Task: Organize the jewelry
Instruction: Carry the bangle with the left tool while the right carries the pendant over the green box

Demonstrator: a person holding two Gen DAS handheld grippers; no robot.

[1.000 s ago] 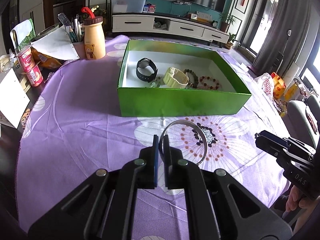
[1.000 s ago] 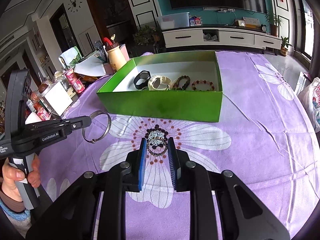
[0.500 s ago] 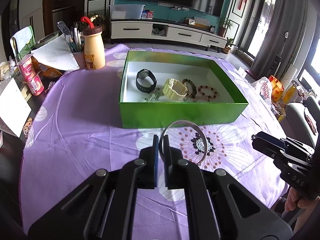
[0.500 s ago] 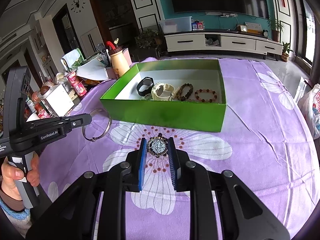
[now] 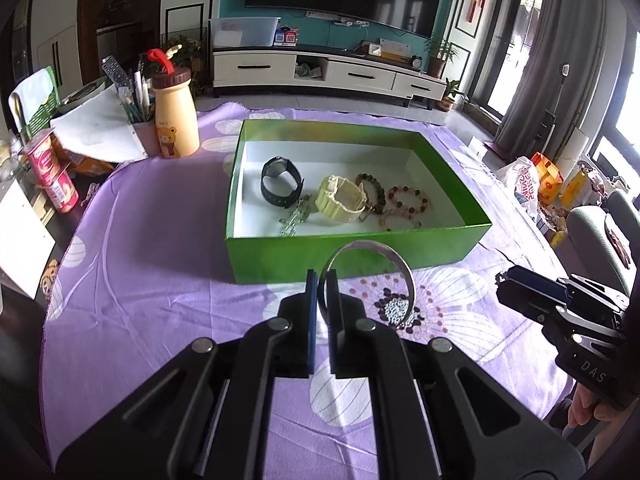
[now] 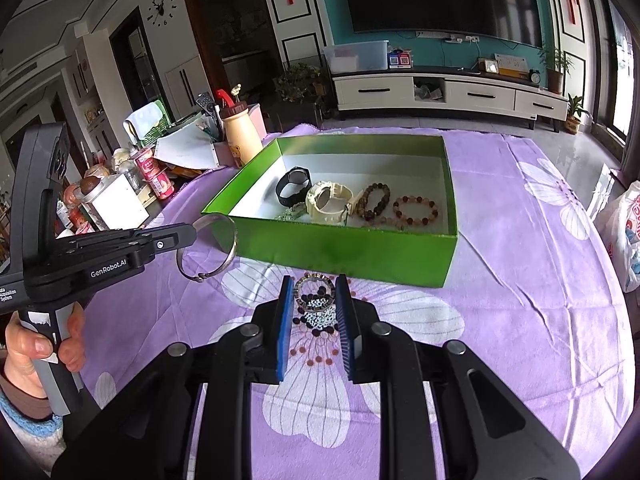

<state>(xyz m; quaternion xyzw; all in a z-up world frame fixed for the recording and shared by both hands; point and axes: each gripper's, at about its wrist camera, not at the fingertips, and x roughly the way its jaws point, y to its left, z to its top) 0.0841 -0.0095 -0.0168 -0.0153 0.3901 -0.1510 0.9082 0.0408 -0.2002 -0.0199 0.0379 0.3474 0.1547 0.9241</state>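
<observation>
My left gripper (image 5: 322, 280) is shut on a silver bangle (image 5: 394, 258), held in the air in front of the green box (image 5: 360, 250); the bangle also shows in the right wrist view (image 6: 228, 258). My right gripper (image 6: 314, 294) is shut on a small bronze patterned ring-shaped bracelet (image 6: 314, 280), lifted above the purple cloth. The box (image 6: 360, 252) holds a black watch (image 5: 280, 180), a cream watch (image 5: 340, 200), a dark bead bracelet (image 6: 374, 200), a pink bead bracelet (image 6: 416, 210) and a small silvery chain (image 5: 296, 216).
A purple flowered cloth (image 5: 140, 280) covers the round table. At the back left stand a yellow bear bottle (image 5: 176, 116), a pen cup, papers and red cans (image 5: 60, 188). A plastic bag (image 6: 624, 232) lies at the table's right edge.
Both grippers have risen and drawn closer to the box with their jewelry; the right one lifted the small bracelet off the cloth.
</observation>
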